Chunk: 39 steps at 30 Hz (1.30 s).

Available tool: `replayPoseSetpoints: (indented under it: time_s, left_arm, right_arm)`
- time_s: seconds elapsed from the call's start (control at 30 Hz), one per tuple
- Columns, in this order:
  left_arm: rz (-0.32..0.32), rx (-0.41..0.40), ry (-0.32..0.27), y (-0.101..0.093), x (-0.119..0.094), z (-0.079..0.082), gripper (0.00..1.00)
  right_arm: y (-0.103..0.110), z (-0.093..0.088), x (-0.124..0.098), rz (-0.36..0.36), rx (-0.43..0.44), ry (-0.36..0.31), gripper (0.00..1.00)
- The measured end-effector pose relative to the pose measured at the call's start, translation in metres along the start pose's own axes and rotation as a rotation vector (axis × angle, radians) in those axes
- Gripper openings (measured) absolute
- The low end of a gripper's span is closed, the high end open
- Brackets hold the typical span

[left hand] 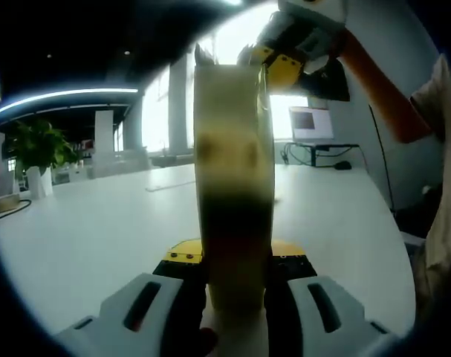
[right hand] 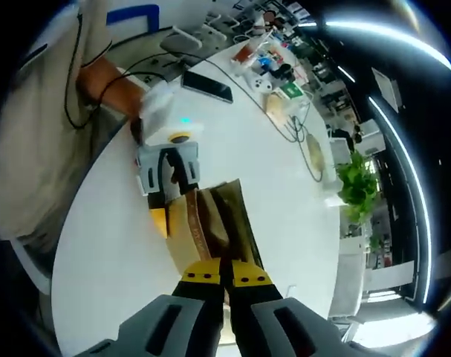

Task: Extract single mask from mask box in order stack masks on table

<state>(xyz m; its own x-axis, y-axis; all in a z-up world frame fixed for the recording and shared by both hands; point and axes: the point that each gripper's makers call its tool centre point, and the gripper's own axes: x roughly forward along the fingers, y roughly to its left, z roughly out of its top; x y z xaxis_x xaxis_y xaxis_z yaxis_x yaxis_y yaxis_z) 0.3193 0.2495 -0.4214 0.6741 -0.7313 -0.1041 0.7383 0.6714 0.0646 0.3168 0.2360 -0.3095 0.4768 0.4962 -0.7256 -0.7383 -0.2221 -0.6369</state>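
A tan cardboard mask box (left hand: pixel 234 193), seen edge-on in the left gripper view as a tall narrow slab, stands upright between the jaws of the left gripper (left hand: pixel 236 286), which are closed against its two broad faces near its lower end. In the right gripper view the same mask box (right hand: pixel 210 223) appears from above as a brown, open-topped carton held over the white counter (right hand: pixel 121 253), with the left gripper (right hand: pixel 168 182) clamped on its far end. The yellow-tipped jaws of the right gripper (right hand: pixel 224 274) meet at the near edge of the mask box and stand pressed together with no visible gap; whether a mask lies between them cannot be told. In the left gripper view the right gripper (left hand: pixel 281 63) sits at the top edge of the mask box, carried by a person's bare forearm (left hand: pixel 374 82) entering from the upper right. Beyond the box, the white counter (left hand: pixel 99 223) extends to a green potted plant (left hand: pixel 36 149) in a white pot, and a lit computer monitor (left hand: pixel 310 123) stands at its far right. In the right gripper view a dark flat phone (right hand: pixel 207 86), assorted small items (right hand: pixel 266 63) and a green potted plant (right hand: pixel 357 186) lie along the counter's far edge.
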Motion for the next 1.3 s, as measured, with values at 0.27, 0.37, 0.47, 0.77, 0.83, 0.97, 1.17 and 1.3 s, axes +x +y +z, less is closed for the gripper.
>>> replayPoseSetpoints:
  time_s: [0.27, 0.37, 0.47, 0.77, 0.83, 0.97, 1.17, 1.3]
  left_arm:
    - [0.000, 0.000, 0.000, 0.001, 0.000, 0.000, 0.20]
    - [0.001, 0.000, 0.001, 0.002, 0.000, -0.001, 0.20]
    - [0.001, 0.000, 0.001, 0.002, 0.000, 0.000, 0.20]
    - [0.001, 0.000, 0.002, 0.002, 0.000, 0.000, 0.20]
    - [0.001, 0.000, 0.002, 0.002, 0.000, -0.001, 0.20]
    - [0.001, 0.000, 0.002, 0.002, 0.000, -0.001, 0.20]
    - [0.001, 0.001, 0.002, 0.002, 0.000, -0.001, 0.20]
    - [0.001, 0.003, 0.002, 0.002, 0.000, -0.001, 0.20]
  right_arm:
    - [0.000, -0.001, 0.005, -0.010, 0.027, -0.002, 0.00]
    - [0.000, -0.001, 0.004, -0.017, 0.034, -0.005, 0.00]
    - [0.000, -0.001, 0.003, -0.031, 0.036, -0.010, 0.00]
    - [0.001, -0.002, 0.000, -0.062, 0.049, -0.041, 0.00]
    - [0.000, -0.002, 0.000, -0.064, 0.056, -0.048, 0.00]
    - [-0.005, -0.001, -0.005, -0.086, 0.072, -0.062, 0.00]
    - [-0.018, 0.003, -0.016, -0.136, 0.093, -0.089, 0.00]
    - [-0.026, 0.006, -0.024, -0.173, 0.102, -0.105, 0.00]
